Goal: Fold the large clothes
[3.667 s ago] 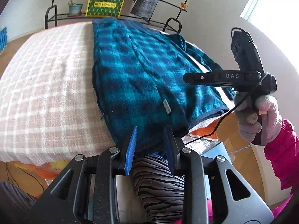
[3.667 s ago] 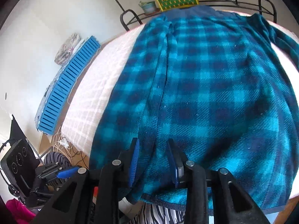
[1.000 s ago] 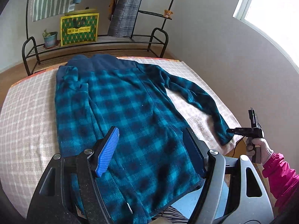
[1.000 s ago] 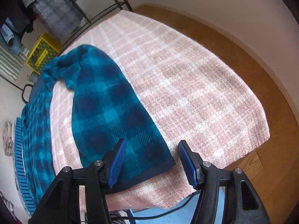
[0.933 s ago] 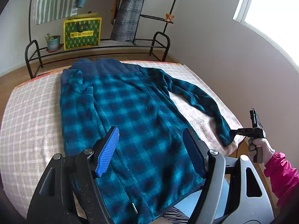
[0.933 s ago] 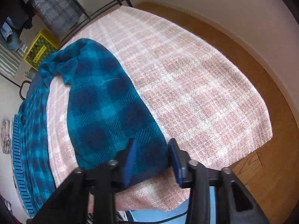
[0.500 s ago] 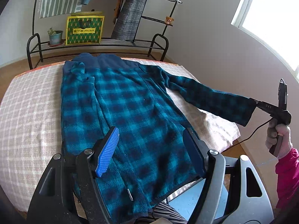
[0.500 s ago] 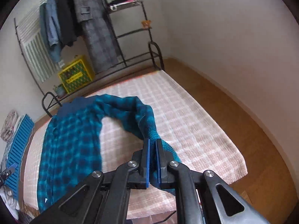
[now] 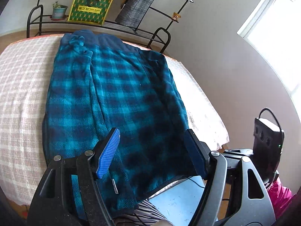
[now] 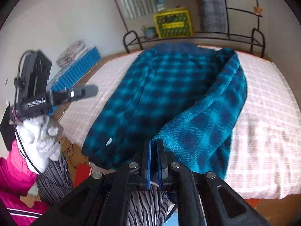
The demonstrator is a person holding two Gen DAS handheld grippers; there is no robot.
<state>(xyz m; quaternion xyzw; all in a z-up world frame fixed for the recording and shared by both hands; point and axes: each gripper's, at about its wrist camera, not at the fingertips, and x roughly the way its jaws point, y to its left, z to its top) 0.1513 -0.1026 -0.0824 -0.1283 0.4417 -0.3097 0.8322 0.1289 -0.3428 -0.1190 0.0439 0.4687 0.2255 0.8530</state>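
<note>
plaid jacket [image 9: 120, 101] on bed [image 9: 20, 86]; metal rack [image 9: 97, 21] behind it.

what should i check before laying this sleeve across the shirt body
1. Right hand-held gripper shut on the cuff of the sleeve: ok.
2. Left hand-held gripper open, holding nothing, above the hem: ok.
3. Teal and navy plaid fleece shirt body lying flat on the pink checked blanket: ok.
4. Other sleeve already folded in along the shirt's left side: ok.
5. Held sleeve free of twists: cannot tell, blurred.
6. Hem fully on the bed: not ok, it overhangs the near edge.
</note>
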